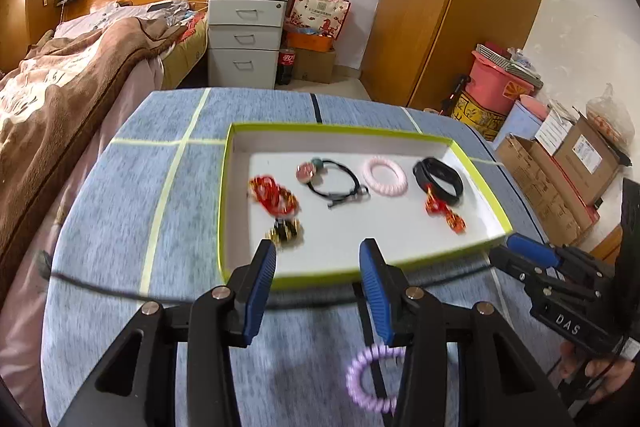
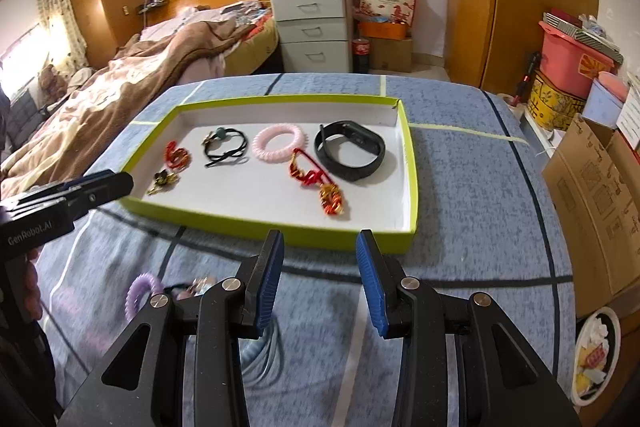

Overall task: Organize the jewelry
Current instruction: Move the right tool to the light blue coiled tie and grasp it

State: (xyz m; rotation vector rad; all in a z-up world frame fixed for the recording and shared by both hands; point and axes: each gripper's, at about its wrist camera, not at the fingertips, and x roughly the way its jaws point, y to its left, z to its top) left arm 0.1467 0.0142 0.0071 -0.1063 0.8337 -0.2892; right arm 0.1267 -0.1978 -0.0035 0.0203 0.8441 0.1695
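A white tray with a lime-green rim (image 1: 320,275) (image 2: 200,217) lies on the blue cloth. In it are a red cord bracelet (image 1: 272,195), a gold-and-black brooch (image 1: 284,231), a black hair tie with a pink bead (image 1: 332,179), a pink spiral tie (image 2: 280,143), a black wristband (image 2: 350,151) and a red-gold charm (image 2: 320,187). A purple spiral tie (image 1: 368,379) (image 2: 140,293) lies on the cloth in front of the tray. My left gripper (image 1: 318,251) hovers open over the tray's near edge, nothing between its fingers. My right gripper (image 2: 320,241) is open and empty at the near right.
A black cable (image 1: 100,287) crosses the cloth before the tray. Another beaded tie (image 2: 192,285) lies beside the purple one. A bed (image 2: 140,75) is at the left, a drawer unit (image 1: 244,39) behind, and cardboard boxes (image 2: 600,207) at the right.
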